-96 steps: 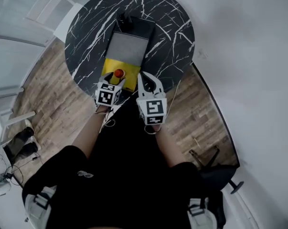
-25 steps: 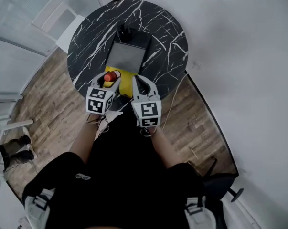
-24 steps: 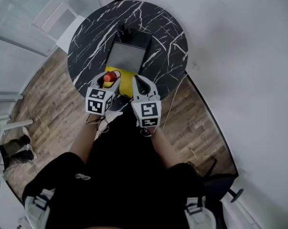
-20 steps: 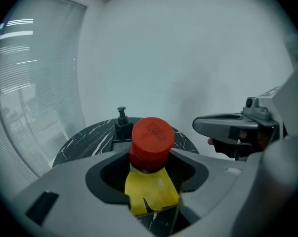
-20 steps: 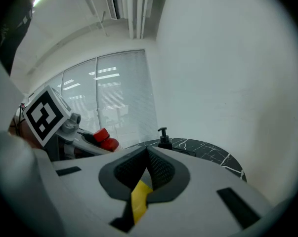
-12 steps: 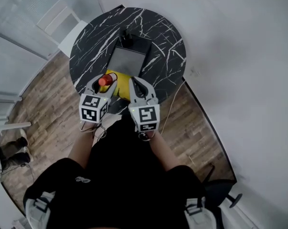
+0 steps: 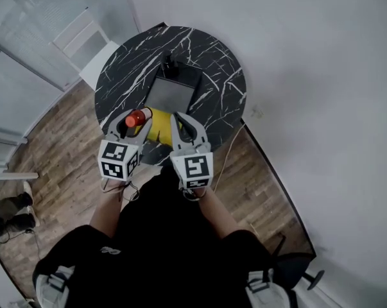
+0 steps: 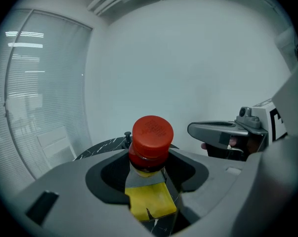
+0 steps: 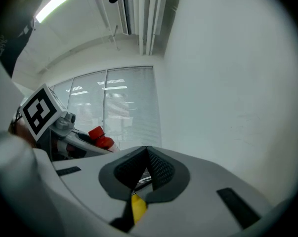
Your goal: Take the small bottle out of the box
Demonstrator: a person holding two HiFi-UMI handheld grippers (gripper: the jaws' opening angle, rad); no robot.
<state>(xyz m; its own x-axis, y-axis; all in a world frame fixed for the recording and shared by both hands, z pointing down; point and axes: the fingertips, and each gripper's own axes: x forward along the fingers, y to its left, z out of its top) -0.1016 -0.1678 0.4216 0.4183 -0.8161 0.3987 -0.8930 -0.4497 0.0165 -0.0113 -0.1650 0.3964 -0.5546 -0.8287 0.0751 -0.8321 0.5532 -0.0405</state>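
1. Head view. Your left gripper (image 7: 130, 120) is clamped on the small bottle (image 7: 136, 118), and the red cap shows between its jaws. The bottle sits at the left edge of the box's yellow part, near the rim of the table (image 7: 209, 56). The box (image 7: 171, 94) lies open, with its grey lid towards the far side. Your right gripper (image 7: 184, 122) hangs just beside the box on the right.

2. Left gripper view. The pads press on the bottle (image 8: 149, 141) just under the cap. The body hangs below the jaws, out of sight. The yellow of the box (image 8: 148, 205) shows through the gap underneath, so the bottle looks raised, but whether it is fully clear cannot be told.
   - The grip is high, so judge it prone to swing.
   - Lift straight up, slowly, before you carry it sideways.

3. Right gripper view. The jaws are closed together with nothing between them, and only a yellow sliver shows below. The bottle (image 9: 100, 136) shows off to the left.
   - Hold this gripper away from the lift path.
   - It could steady the box if the box drags.
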